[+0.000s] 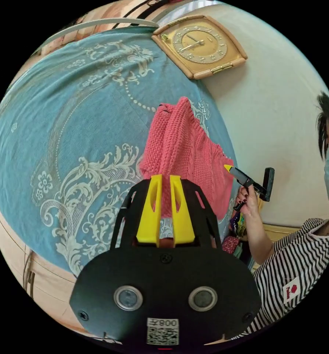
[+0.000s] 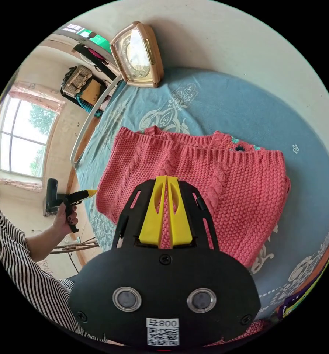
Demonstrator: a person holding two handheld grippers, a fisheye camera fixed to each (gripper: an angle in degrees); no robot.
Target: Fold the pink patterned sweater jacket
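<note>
Pink sweater jacket [image 2: 208, 184] lies on the blue patterned bedspread [image 2: 245, 107], already doubled into a compact block. Its ribbed hem and the flowered edge face the wall clock [image 2: 137, 55], and its long axis runs across the right gripper view, side to side. The right gripper [image 2: 167, 180] hovers over the knit with jaws nearly together, pinching nothing. The left gripper [image 1: 165, 180] sits at the fabric's near edge, jaws slightly apart and empty. To finish well, I'd judge each gripper should take one corner of a short end and carry it evenly over, keeping the edges aligned.
</note>
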